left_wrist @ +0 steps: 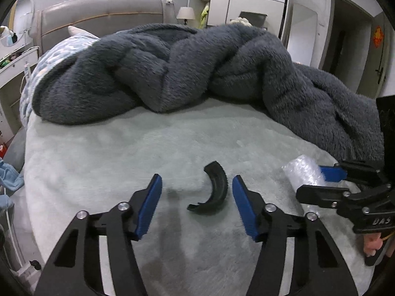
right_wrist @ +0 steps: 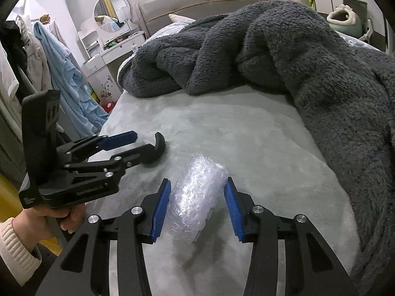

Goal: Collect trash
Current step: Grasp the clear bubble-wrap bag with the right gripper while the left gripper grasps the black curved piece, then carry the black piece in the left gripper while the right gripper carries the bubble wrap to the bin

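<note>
The bed (left_wrist: pixel 103 153) carries a heaped grey blanket (left_wrist: pixel 172 69) at its far side, leaving the near sheet bare for the trash. The bubble wrap (right_wrist: pixel 197 197) lies between the right gripper (right_wrist: pixel 197 204) jaws, apart, seemingly ready to close. The black curved piece (left_wrist: pixel 214 190) lies between the left gripper (left_wrist: pixel 196 204) jaws, also apart.

We see a crinkly, glossy clear plastic wrap (right_wrist: pixel 197 197), a matt black ridged plastic piece (left_wrist: pixel 213 190), a fuzzy grey blanket (left_wrist: pixel 172 69), and a soft plush bed (left_wrist: pixel 123 153).
</note>
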`<state>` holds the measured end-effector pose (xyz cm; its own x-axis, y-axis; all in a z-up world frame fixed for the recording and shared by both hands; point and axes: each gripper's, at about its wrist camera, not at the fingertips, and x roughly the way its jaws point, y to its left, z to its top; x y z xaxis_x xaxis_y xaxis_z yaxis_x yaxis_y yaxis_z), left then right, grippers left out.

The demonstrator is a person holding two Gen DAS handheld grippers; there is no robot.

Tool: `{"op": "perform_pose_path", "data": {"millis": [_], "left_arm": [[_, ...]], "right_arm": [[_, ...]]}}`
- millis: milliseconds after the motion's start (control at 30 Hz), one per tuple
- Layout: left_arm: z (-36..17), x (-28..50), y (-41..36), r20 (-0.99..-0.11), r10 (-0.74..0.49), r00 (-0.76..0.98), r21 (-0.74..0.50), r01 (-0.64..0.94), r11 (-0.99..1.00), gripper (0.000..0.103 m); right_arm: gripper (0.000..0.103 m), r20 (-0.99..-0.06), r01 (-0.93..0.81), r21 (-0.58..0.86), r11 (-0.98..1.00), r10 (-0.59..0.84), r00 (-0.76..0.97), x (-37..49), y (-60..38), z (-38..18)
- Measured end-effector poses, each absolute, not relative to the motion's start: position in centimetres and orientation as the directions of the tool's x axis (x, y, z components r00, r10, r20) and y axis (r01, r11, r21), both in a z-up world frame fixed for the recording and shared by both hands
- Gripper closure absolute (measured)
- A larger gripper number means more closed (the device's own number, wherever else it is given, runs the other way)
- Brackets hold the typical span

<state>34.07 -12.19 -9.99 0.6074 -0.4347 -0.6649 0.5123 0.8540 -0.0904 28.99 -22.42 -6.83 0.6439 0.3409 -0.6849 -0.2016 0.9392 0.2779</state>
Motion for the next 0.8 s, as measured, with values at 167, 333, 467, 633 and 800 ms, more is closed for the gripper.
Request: {"op": "perform_pose_path", "data": {"millis": [167, 333, 467, 633, 800], "left_arm": [[-10.7, 34.2, -13.5, -0.695, -0.424, 0.581, -0.061, 0.540, 0.839, 0.056], [-11.3, 34.6, -14.0, -0.727, -0.405, 0.554, -0.054, 0.542, 0.839, 0.071], [-11.1, 34.5, -13.4, -0.738, -0.401, 0.543, -0.071, 0.529, 0.846, 0.080], [-10.5, 33.2, -12.3, -0.753, -0.380, 0.538, -0.079, 0.500, 0.862, 0.086], [-9.4, 31.4, -11.2, -0.756, -0.362, 0.546, -0.087, 0.464, 0.882, 0.086]], "right_arm": [[0.058, -0.687, -0.196, 0.282, 0.939, 0.340, 0.642, 28.8, -23.1, -7.0], [0.058, -0.691, -0.207, 0.272, 0.940, 0.341, 0.637, 28.8, -22.8, -6.5], [0.058, -0.685, -0.211, 0.272, 0.939, 0.343, 0.643, 28.7, -22.7, -5.7], [0.058, -0.676, -0.217, 0.281, 0.935, 0.354, 0.647, 28.2, -22.7, -4.8], [0.058, -0.666, -0.223, 0.301, 0.927, 0.372, 0.646, 27.4, -22.3, -4.2]]}}
